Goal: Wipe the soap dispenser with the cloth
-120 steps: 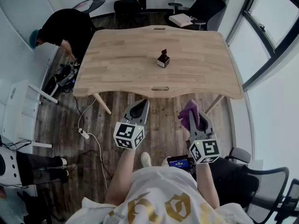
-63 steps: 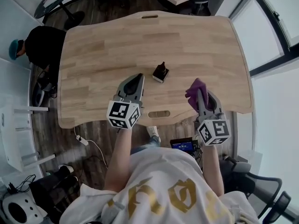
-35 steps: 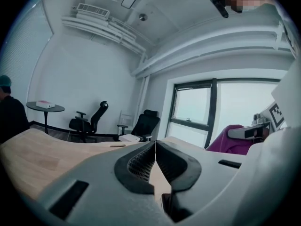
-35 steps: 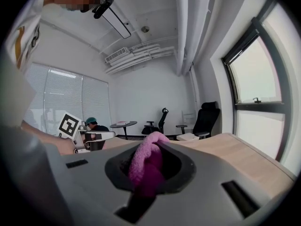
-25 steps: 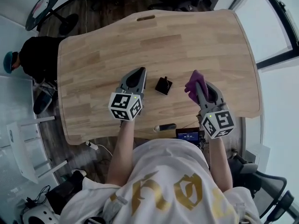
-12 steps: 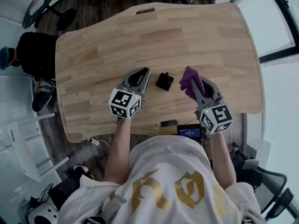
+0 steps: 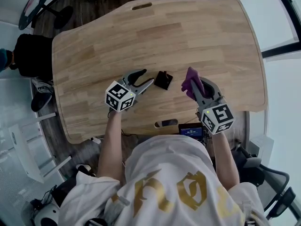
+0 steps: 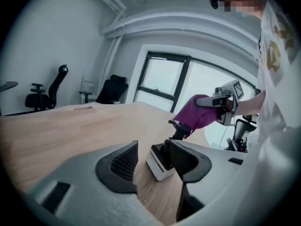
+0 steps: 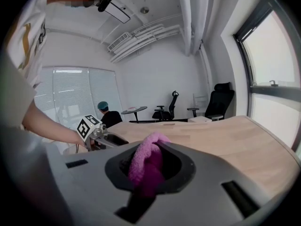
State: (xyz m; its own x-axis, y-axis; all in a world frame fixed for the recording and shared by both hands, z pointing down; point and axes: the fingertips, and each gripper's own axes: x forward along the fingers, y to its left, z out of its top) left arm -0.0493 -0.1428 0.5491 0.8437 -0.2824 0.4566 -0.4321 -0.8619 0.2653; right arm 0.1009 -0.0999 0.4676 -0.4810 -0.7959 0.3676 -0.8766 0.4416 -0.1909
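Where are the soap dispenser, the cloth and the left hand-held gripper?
soap dispenser [image 7: 164,80], head view, its dark top.
cloth [image 7: 190,80], head view, the bunched purple fold.
left hand-held gripper [image 7: 147,76], head view, midway between its fingertips.

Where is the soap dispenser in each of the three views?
Head view: soap dispenser just above centre, left of the purple cloth.
Left gripper view: just below centre, white base showing.
Right gripper view: not in it.
Shared landmark: the purple cloth, in all three.

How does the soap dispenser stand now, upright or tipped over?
Upright. The soap dispenser rests on its white base on the table, and its dark pump points up in the left gripper view.
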